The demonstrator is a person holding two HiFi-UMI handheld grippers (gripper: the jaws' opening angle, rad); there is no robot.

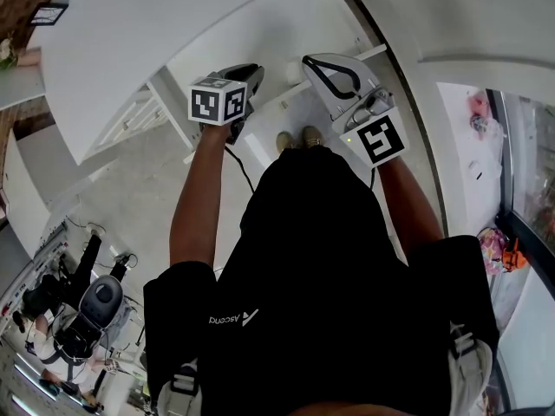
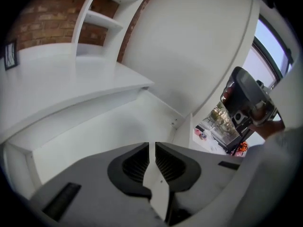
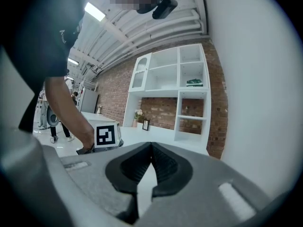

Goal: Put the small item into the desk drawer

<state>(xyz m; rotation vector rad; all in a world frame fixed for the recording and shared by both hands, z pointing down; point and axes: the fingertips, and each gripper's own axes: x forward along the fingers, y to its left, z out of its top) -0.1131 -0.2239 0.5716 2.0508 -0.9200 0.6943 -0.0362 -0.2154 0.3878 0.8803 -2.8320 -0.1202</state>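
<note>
The white desk (image 1: 130,50) fills the top of the head view, with its open drawer (image 1: 282,102) in front of me. My left gripper (image 1: 253,74) points into that drawer. In the left gripper view the drawer's bare white floor (image 2: 94,131) and walls lie ahead, and the left gripper's (image 2: 152,148) jaws stand a narrow slit apart. Only white shows in the slit, so I cannot tell if anything is held. My right gripper (image 1: 314,61) hovers just right of it, shut (image 3: 151,148) with nothing between its tips. No small item shows in any view.
A white shelf unit (image 3: 175,93) stands against a brick wall behind the desk. The person's shoes (image 1: 299,137) show below the drawer. A window side with clutter (image 1: 494,241) lies to the right, and equipment on the floor (image 1: 95,306) to the lower left.
</note>
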